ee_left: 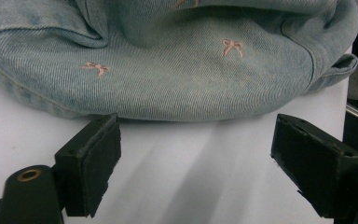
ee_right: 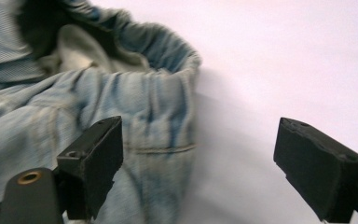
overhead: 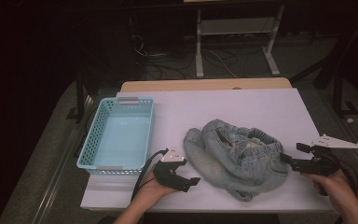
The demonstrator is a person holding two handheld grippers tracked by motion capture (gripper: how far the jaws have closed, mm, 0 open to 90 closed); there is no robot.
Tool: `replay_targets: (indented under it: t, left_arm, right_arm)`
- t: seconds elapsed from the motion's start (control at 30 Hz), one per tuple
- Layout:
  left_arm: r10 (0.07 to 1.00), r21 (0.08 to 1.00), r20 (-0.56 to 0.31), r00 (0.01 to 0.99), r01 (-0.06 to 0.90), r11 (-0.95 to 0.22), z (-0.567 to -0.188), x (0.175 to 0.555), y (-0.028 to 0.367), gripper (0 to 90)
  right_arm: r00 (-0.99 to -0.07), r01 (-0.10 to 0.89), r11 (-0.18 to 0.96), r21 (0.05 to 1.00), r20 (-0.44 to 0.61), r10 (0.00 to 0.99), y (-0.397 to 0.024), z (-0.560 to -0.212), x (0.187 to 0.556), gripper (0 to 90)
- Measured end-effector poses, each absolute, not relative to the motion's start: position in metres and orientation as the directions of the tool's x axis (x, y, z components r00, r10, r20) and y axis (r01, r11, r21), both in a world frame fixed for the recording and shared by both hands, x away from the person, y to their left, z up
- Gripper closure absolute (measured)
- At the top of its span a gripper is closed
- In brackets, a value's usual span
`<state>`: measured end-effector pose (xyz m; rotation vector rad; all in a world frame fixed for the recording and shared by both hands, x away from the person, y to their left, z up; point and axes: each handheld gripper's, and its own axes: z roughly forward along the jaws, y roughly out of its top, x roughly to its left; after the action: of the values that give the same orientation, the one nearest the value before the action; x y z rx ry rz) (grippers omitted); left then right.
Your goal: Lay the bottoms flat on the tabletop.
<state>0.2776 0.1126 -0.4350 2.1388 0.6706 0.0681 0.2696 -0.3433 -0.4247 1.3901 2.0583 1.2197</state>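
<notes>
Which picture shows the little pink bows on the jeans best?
The left gripper view: the pink bows sit close and sharp on the jeans. In the high view the whole crumpled jeans lie on the white table, but the bows look like faint specks. The right gripper view shows the elastic waistband, no bows.

You have pale, washed-out blue jeans in front of you, the denim finely ribbed and dotted with small pink embroidered bows; the lining inside the waistband is off-white, and the gathered waistband carries darker blue streaks; the table is plain white, with a light wood edge at its far side; the basket is light turquoise with a perforated grid pattern on its walls; each hand-held gripper is black, with a pale grey plate on top.
</notes>
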Motion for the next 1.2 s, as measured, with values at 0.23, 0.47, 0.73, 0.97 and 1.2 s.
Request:
replay_targets:
  t: [0.23, 0.47, 0.73, 0.97, 1.2]
  left_arm:
    - [0.487, 0.767, -0.202, 0.85, 0.446, -0.461, -0.431, 0.287, 0.11, 25.2]
    - [0.479, 0.775, -0.2, 0.855, 0.437, -0.457, -0.425, 0.296, 0.105, 35.9]
    - [0.463, 0.793, -0.189, 0.866, 0.412, -0.448, -0.413, 0.307, 0.096, 44.3]
    - [0.463, 0.811, -0.168, 0.87, 0.389, -0.436, -0.398, 0.317, 0.092, 49.1]
    - [0.461, 0.834, -0.159, 0.873, 0.369, -0.41, -0.381, 0.33, 0.087, 52.1]
  right_arm:
    - [-0.425, 0.562, 0.141, 0.815, 0.138, 0.895, -0.346, -0.429, 0.274, 14.2]
    - [-0.431, 0.561, 0.154, 0.814, 0.128, 0.893, -0.347, -0.429, 0.275, 13.8]
    - [-0.425, 0.574, 0.155, 0.804, 0.131, 0.896, -0.346, -0.429, 0.276, 13.9]
    - [-0.431, 0.579, 0.17, 0.798, 0.122, 0.894, -0.346, -0.43, 0.276, 14.1]
    - [-0.432, 0.58, 0.173, 0.796, 0.121, 0.894, -0.347, -0.43, 0.277, 14.1]
